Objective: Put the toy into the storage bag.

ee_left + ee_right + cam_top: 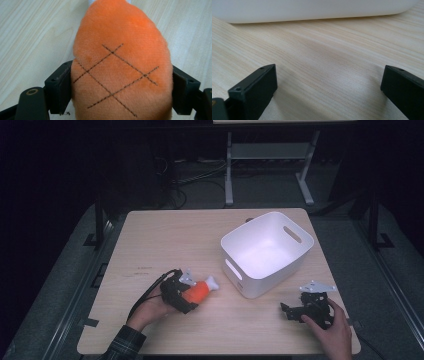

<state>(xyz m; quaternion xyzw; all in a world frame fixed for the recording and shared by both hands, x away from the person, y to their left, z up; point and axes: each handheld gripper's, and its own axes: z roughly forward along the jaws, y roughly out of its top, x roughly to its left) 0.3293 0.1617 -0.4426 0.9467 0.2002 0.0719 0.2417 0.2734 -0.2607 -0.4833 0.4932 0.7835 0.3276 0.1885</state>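
Your left gripper (192,292) is clamped on the orange plush toy (198,290), one jaw pressed into each of its flanks, and the toy's stitched body runs forward past the jaw tips, with its white end (212,281) pointing toward the white bin (267,253) ahead and to that gripper's right. Your right gripper (290,310) rests low over the wooden table (165,240) with its jaws spread wide and nothing between them. The bin's wall (312,10) stands just ahead of those jaws.
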